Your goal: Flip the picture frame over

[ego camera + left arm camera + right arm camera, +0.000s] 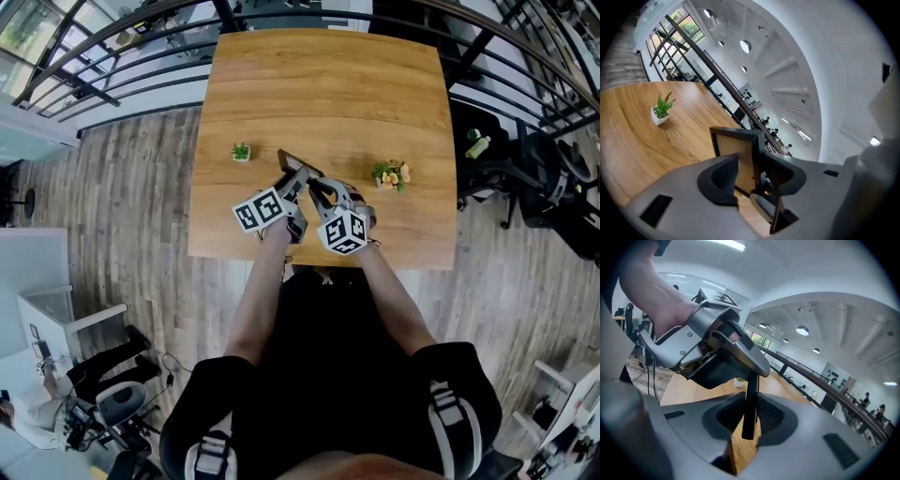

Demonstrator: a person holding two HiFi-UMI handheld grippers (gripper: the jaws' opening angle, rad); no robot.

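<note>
The picture frame (pixel 298 164) stands on edge near the middle of the wooden table (pixel 328 84), with both grippers on it. In the left gripper view its black border and tan panel (pixel 740 147) rise between the jaws of my left gripper (pixel 752 171). The right jaw lies against the frame's edge, and some panel shows beside the left jaw. In the right gripper view my right gripper (pixel 750 420) is shut on the frame's thin black edge (pixel 751 399), with the left gripper (pixel 712 348) just above it. In the head view the left gripper (pixel 292 185) and right gripper (pixel 317 192) meet at the frame.
A small green plant in a white pot (pixel 241 151) stands left of the frame, also in the left gripper view (pixel 661 110). A pot of orange flowers (pixel 391 174) stands to the right. Black railings (pixel 141 47) run behind the table.
</note>
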